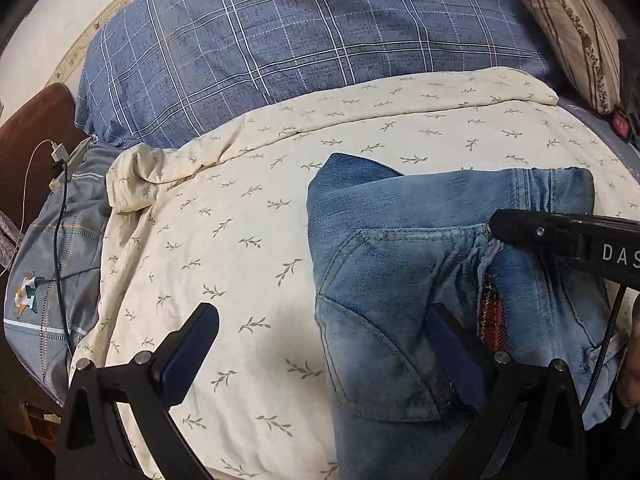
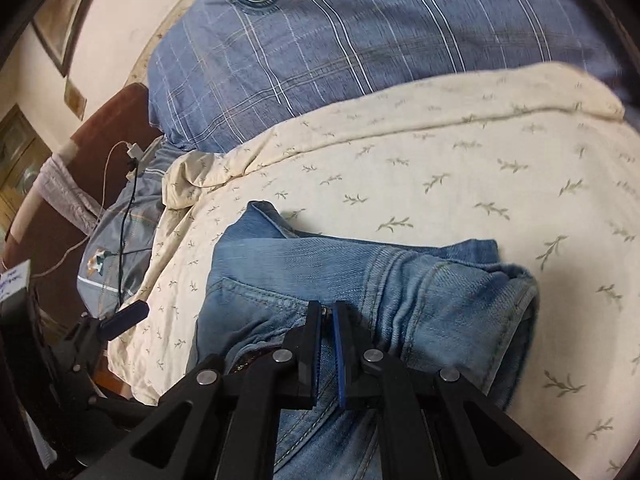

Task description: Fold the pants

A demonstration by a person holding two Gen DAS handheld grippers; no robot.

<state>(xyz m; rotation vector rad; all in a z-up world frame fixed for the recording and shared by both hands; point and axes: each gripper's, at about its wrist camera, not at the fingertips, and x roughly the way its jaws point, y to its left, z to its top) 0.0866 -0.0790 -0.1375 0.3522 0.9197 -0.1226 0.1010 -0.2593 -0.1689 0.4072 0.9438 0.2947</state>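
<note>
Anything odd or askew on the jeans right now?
Yes: the jeans fold is uneven, with one corner poking out past the top edge, and red plaid lining shows at the open fly.

I see the folded pants [image 1: 440, 264] lying on the sheet [image 1: 248, 240], with the pillow [image 1: 300, 40] behind them.
</note>
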